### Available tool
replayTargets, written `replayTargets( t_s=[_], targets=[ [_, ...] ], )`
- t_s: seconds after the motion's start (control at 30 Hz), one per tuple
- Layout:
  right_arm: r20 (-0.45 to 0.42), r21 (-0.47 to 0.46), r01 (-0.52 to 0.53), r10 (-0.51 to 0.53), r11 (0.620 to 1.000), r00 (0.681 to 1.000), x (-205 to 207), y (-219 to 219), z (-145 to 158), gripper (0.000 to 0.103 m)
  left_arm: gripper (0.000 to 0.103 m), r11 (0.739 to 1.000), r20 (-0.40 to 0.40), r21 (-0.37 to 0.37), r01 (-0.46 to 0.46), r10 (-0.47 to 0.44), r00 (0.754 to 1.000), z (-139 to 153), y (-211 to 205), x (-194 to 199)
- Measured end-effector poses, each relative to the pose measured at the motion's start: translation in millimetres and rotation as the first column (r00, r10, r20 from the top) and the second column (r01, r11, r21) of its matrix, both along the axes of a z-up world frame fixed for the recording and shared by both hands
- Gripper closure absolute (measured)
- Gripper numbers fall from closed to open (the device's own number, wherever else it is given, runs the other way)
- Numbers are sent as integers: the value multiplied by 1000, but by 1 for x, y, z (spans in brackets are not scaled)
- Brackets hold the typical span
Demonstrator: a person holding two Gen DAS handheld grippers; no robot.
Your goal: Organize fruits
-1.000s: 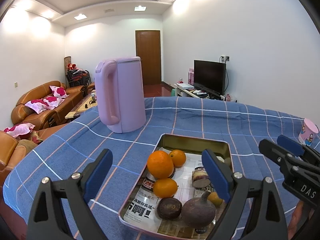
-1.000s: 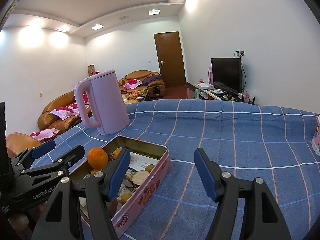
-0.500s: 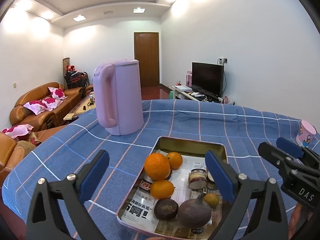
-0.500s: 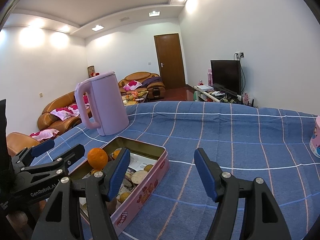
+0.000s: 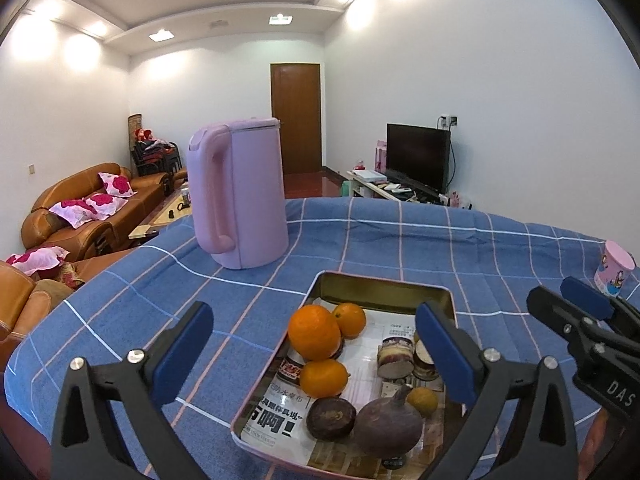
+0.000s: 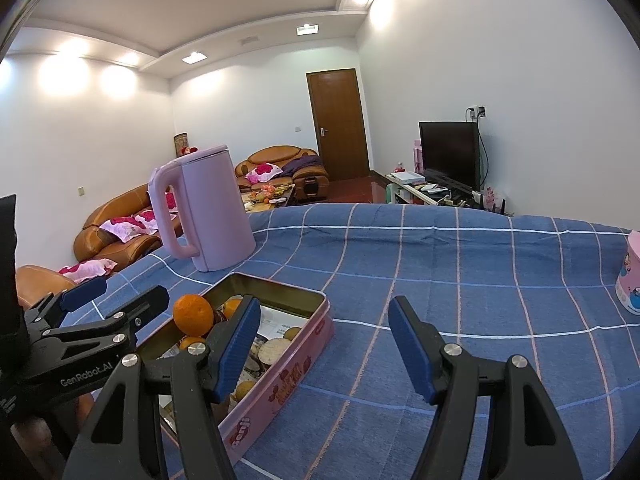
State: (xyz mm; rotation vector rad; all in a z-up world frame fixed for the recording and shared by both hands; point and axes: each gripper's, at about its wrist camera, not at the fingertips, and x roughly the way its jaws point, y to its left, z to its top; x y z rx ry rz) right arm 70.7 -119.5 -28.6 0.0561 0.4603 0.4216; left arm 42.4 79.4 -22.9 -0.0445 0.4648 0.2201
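A pink rectangular tin lined with newspaper sits on the blue checked tablecloth. It holds a large orange, two smaller oranges, a dark round fruit, a purple beet-like root, a small yellow fruit and cut pieces. My left gripper is open and empty, held just above the tin's near end. My right gripper is open and empty, to the right of the tin over the cloth.
A tall pink kettle stands behind the tin to the left. A pink printed cup stands at the table's right. The table's left edge drops toward brown sofas.
Both grippers have drawn back and risen slightly, so the tin and kettle sit a little farther away. Both stay open and empty.
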Motion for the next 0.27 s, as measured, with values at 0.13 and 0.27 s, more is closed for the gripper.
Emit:
replayTargets(
  t_s=[0.13, 0.27],
  targets=[
    [0, 0, 0, 0, 1000, 1000, 0, -1, 0, 35, 0, 1000, -1, 14, 4, -4, 1000, -1, -4, 0],
    [-1, -3, 1, -1, 1000, 1000, 0, -1, 0, 35, 0, 1000, 6, 19, 8, -8, 1000, 1, -5, -1]
  ],
)
